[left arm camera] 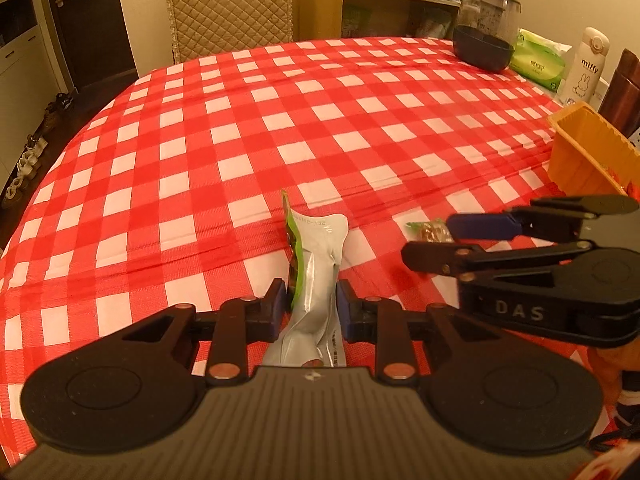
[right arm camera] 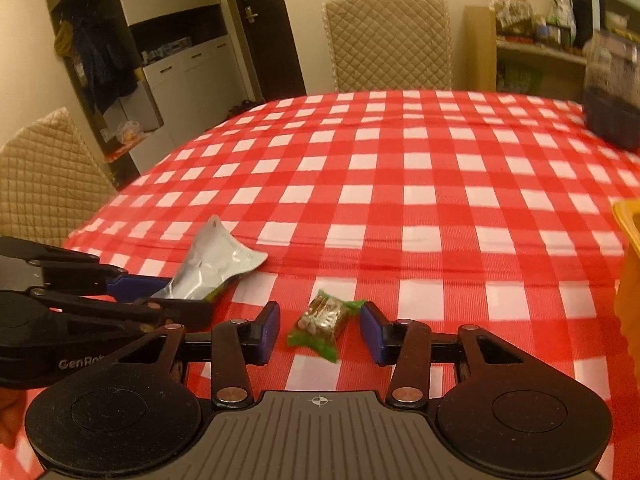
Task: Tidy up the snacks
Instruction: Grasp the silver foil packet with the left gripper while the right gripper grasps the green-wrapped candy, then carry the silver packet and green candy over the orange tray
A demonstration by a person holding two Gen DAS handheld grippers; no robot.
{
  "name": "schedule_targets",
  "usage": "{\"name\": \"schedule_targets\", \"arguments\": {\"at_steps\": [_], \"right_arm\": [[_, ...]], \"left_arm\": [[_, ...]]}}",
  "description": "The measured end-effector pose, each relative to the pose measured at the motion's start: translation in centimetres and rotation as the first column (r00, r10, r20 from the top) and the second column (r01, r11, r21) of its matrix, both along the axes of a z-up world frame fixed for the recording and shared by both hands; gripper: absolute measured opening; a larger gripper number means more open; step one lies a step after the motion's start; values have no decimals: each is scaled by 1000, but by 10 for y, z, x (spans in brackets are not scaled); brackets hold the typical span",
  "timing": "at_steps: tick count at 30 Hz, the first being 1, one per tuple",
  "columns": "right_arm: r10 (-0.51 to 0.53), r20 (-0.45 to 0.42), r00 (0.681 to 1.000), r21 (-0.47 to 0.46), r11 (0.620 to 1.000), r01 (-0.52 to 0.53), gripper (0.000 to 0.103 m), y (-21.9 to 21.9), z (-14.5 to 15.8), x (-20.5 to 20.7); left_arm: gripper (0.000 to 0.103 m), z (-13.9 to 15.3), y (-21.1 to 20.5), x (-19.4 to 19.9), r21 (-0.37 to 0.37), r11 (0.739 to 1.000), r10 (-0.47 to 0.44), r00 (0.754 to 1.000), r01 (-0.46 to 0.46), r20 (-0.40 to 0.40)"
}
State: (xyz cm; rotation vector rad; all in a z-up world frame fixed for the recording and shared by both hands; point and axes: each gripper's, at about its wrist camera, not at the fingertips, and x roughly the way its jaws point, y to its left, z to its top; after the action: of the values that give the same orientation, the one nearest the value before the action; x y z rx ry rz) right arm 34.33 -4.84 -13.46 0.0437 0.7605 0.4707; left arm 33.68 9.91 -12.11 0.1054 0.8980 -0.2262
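My left gripper [left arm camera: 312, 300] is shut on a silver snack packet with a green edge [left arm camera: 316, 264], held upright above the checked tablecloth; it also shows in the right wrist view [right arm camera: 212, 264]. My right gripper [right arm camera: 320, 330] is open, its pads either side of a small candy in a clear and green wrapper [right arm camera: 324, 318] lying on the cloth. In the left wrist view the right gripper [left arm camera: 444, 236] is at the right, with the candy [left arm camera: 430, 231] between its fingers. An orange tray [left arm camera: 588, 152] stands at the right.
A dark bowl under a clear jar [left arm camera: 484, 40], a green tissue pack [left arm camera: 538, 58], a white Miffy bottle [left arm camera: 586, 66] and a brown bottle [left arm camera: 622, 92] stand at the table's far right. Quilted chairs [right arm camera: 388, 40] stand at the far side and left.
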Motion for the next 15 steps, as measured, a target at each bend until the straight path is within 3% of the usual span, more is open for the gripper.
{"name": "schedule_targets", "arguments": {"at_steps": [3,5,7,15], "right_arm": [[3,33,999,-58,998,-1,45,9,-2,-2],[1,58,998,-107,994,5,30,13,-4,-4],[-5,58,998,-112,994,11,24,11,-6,-4],[-62,25,998,-90,994,64,21,-3,-2,-6]], "left_arm": [[24,-1,-2,-1,12,1000,-6,1000,6,9],[25,-1,-4,-1,22,1000,-11,1000,10,13],[25,-3,-6,-1,29,999,-17,1000,17,14],[26,-6,-10,-2,51,998,-31,999,29,41]]}}
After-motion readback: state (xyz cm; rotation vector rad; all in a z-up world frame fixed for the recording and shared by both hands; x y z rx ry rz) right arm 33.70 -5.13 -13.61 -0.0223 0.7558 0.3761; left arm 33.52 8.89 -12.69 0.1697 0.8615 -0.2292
